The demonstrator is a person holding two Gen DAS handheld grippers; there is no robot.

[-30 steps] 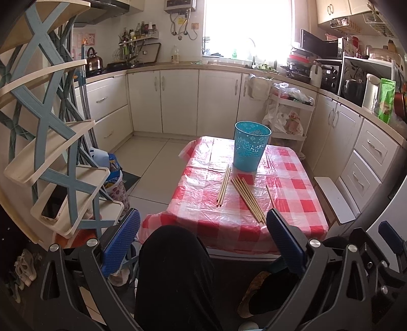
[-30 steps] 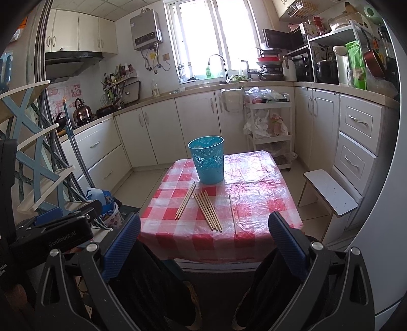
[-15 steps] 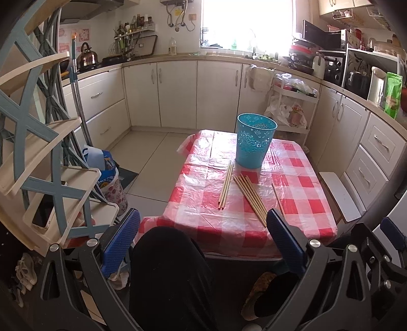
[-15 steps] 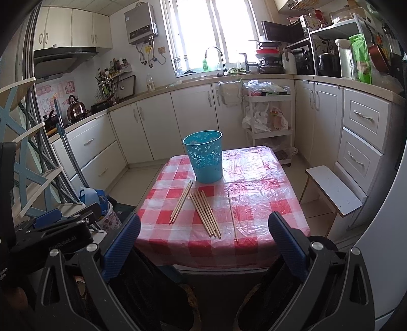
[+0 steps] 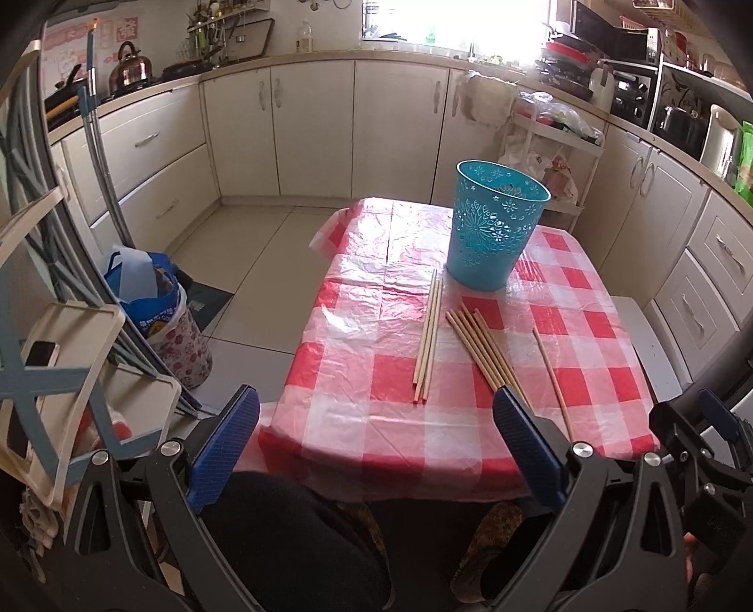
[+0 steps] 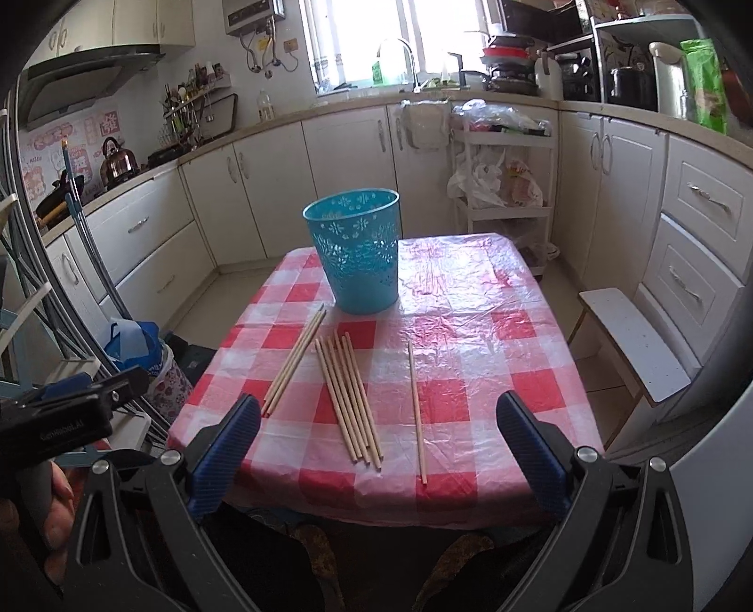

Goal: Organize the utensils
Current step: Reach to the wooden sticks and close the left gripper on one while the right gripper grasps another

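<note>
The blue fingers (image 5: pixel 225 447) of the left gripper (image 5: pixel 376 445) are spread wide with nothing between them, held short of the counter's near edge; the right gripper (image 6: pixel 379 447) is just as wide open and just as bare, a little to the right of it. Below them a person's dark-clad knees (image 5: pixel 292 532) sit at the counter's near side.

On the counter (image 6: pixel 470 395), under a red-and-white checked plastic cloth that shines and wrinkles in the window light, lie pale wooden chopsticks in three lots. To the left a tight group (image 6: pixel 294 360) runs from near the front edge toward the bin. In the middle a bunch (image 6: pixel 348 398) lies side by side, slanting slightly, ends near the front edge. To the right, apart from the bunch, lies a single stick (image 6: pixel 416 409). Behind them, upright at about mid-counter, stands a teal bin (image 6: pixel 360 256) with cut-out flower patterns; the left group's far tips come just beside its base.

The far half of the cloth is bare. Left of the counter, on the tiled floor, stands a bag (image 5: pixel 160 320) beside a rack (image 5: pixel 61 358). To the right, a white stool (image 6: pixel 630 339) sits close to the drawers. Cream cabinets (image 6: pixel 348 169) wrap the room, a kettle (image 6: pixel 115 160) on the left worktop, and a bright window (image 6: pixel 357 37) at the back.
</note>
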